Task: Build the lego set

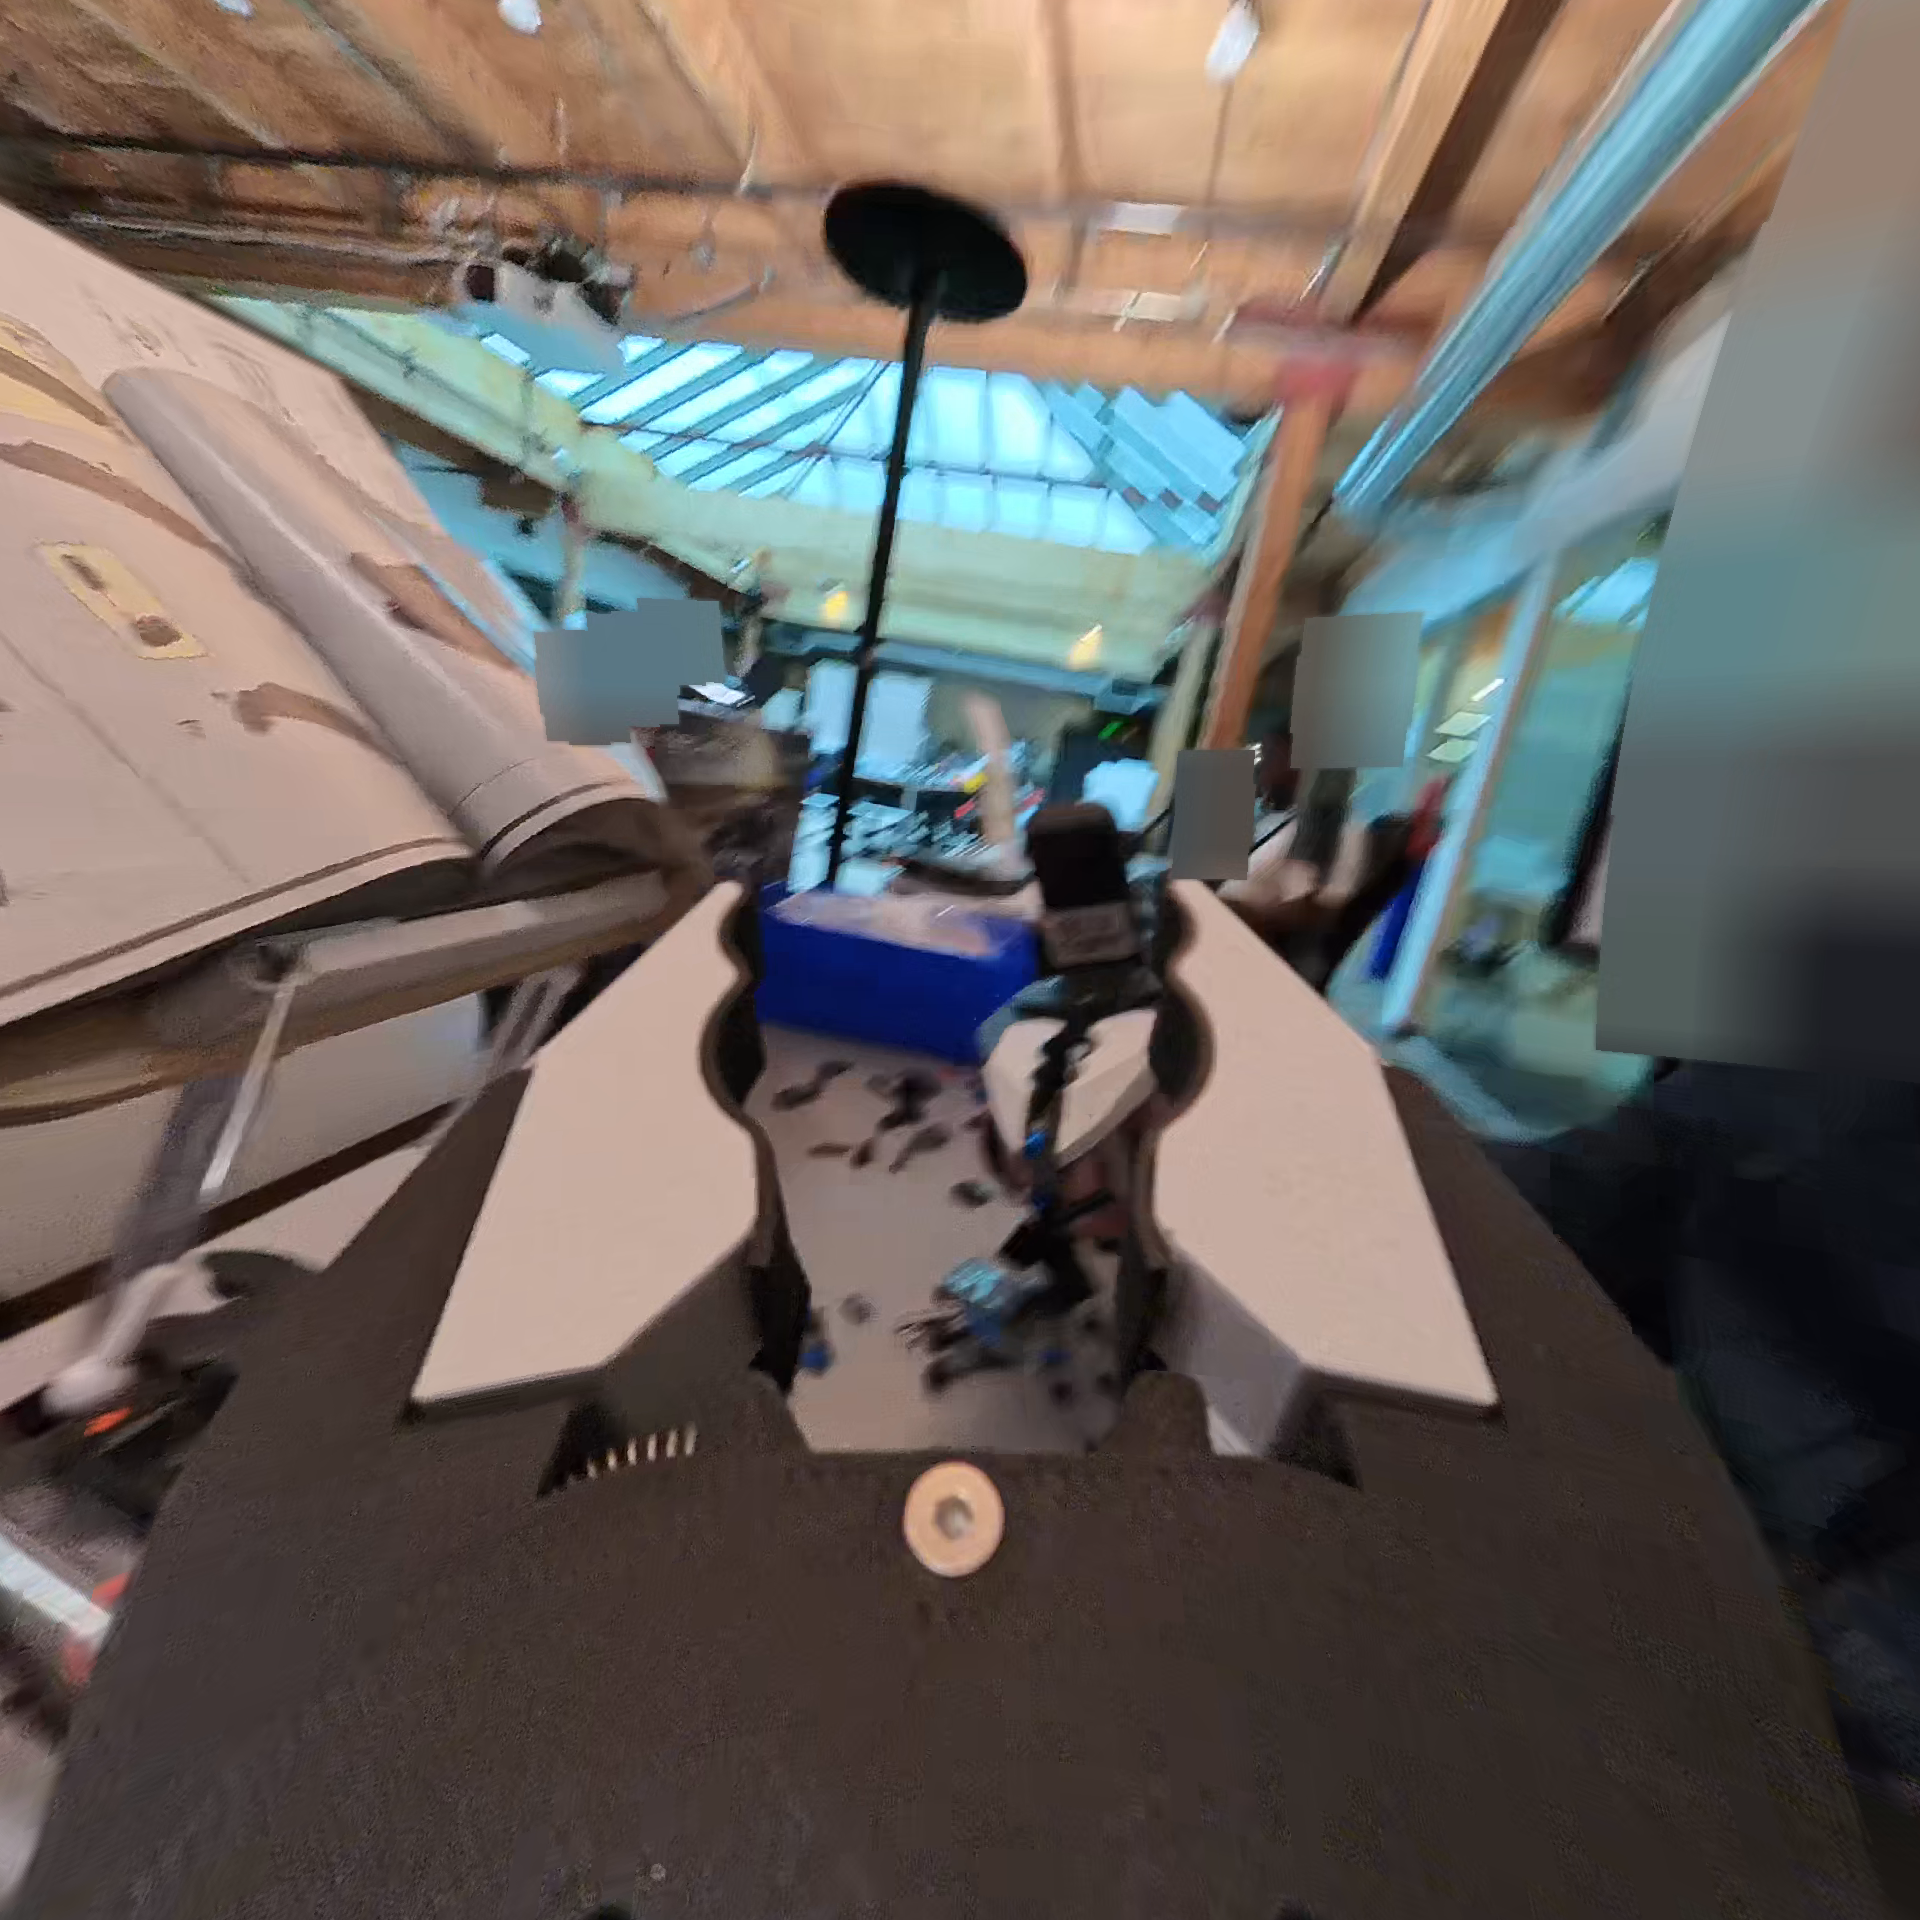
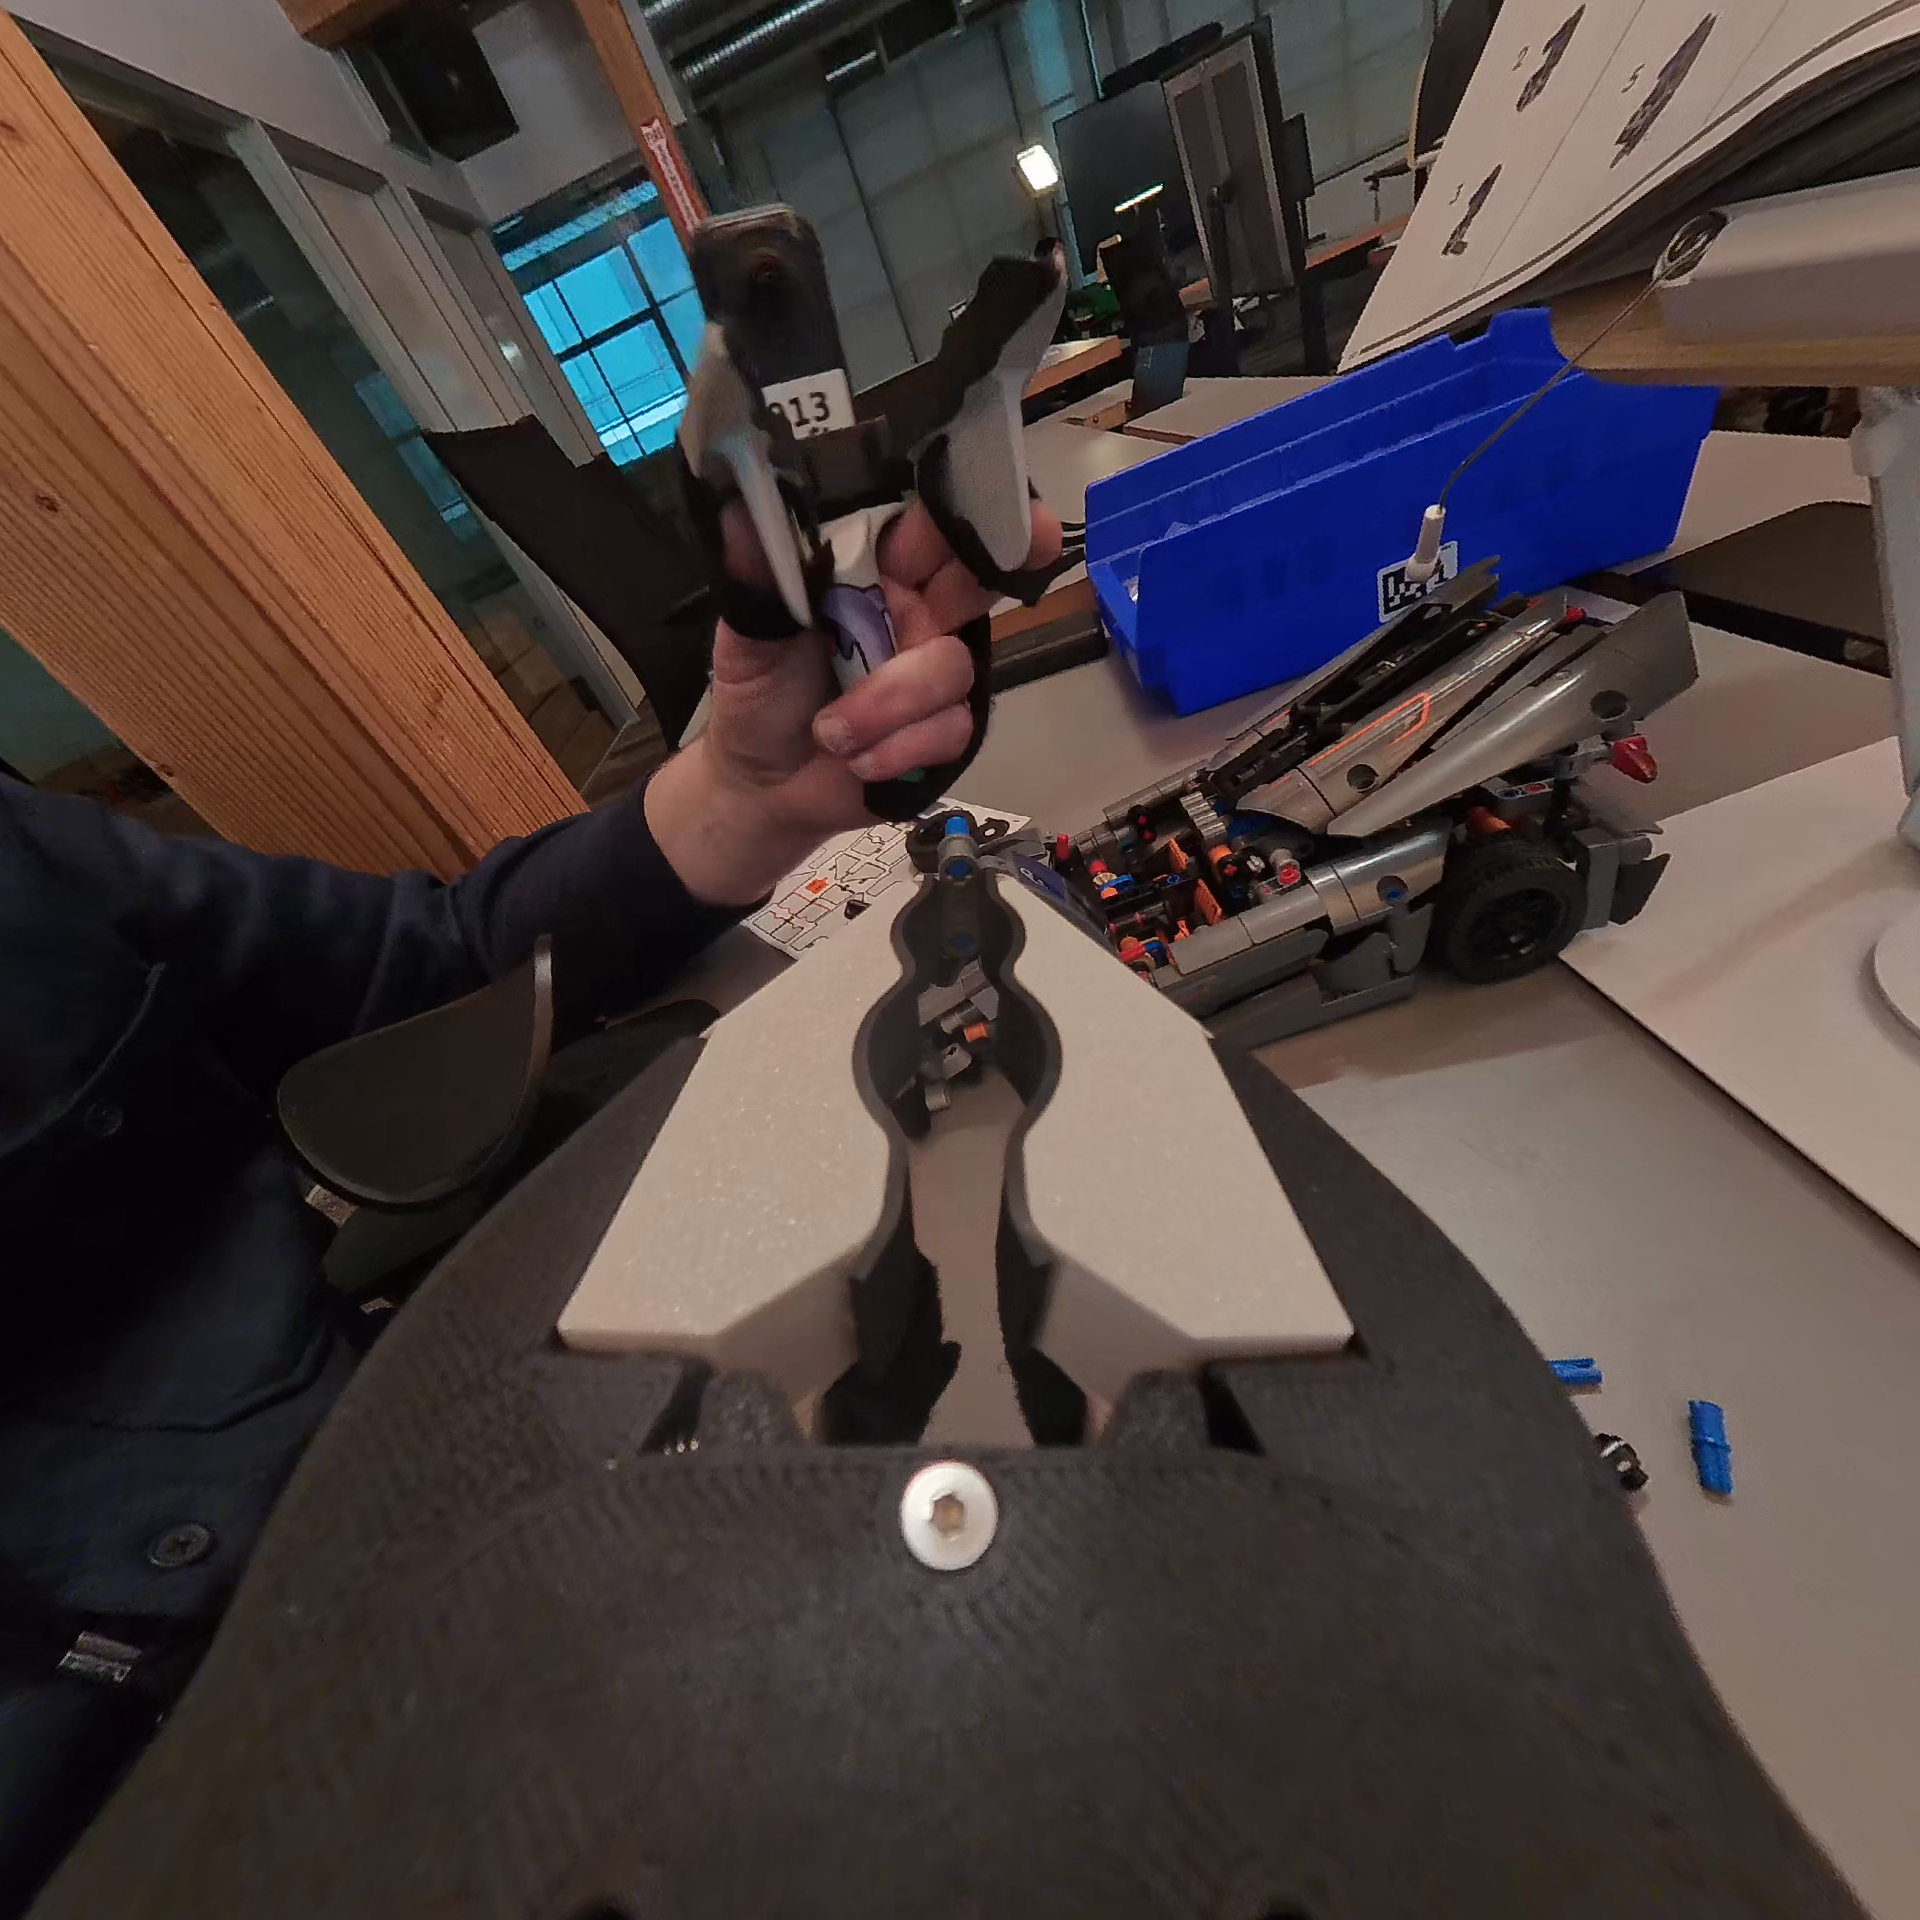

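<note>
Right wrist view: right gripper (image 2: pixel 957 883) clamps small lego assembly (image 2: pixel 956 997) above grey table (image 2: pixel 1538 1174); left gripper (image 2: pixel 883 343) wide.

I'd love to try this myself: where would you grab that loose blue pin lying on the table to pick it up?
Grip the blue pin across its thin middle, coming straight down from above. It lies flat on the table with open space around it, so the claw's fingers could probably straddle its narrow width; its ends look too small to pinch.

Grey lego car (image 2: pixel 1382 821) – half-built, on table (image 2: pixel 1507 1122)
</note>
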`<act>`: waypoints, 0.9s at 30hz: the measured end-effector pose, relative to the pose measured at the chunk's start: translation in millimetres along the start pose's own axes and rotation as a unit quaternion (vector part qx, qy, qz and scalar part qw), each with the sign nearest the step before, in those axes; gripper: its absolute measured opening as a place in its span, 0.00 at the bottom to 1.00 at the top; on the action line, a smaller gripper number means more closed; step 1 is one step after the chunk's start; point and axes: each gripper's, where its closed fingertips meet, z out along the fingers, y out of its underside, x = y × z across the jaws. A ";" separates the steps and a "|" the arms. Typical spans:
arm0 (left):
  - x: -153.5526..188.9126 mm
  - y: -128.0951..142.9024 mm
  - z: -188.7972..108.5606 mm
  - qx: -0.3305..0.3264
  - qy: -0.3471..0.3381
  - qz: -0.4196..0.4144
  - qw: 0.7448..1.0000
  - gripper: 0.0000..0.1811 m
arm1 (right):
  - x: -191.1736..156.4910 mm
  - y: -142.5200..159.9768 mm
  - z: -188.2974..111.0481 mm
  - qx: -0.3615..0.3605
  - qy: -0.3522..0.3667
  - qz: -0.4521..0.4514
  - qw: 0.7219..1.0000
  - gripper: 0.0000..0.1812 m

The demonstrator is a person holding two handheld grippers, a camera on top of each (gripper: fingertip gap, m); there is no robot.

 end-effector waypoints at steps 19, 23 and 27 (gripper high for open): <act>6.8 -27.8 -21.3 0.075 0.096 -0.097 0.988 0.22 | -2.7 -1.0 0.1 0.001 -0.004 -0.002 1.000 0.02; -3.0 -21.9 -20.7 0.060 0.066 -0.094 0.992 0.36 | -3.1 -0.9 0.4 0.000 -0.005 -0.003 1.000 0.02; -12.3 -12.2 -17.1 0.027 0.020 -0.057 0.998 0.45 | -2.4 -0.3 0.3 -0.001 -0.003 -0.001 1.000 0.02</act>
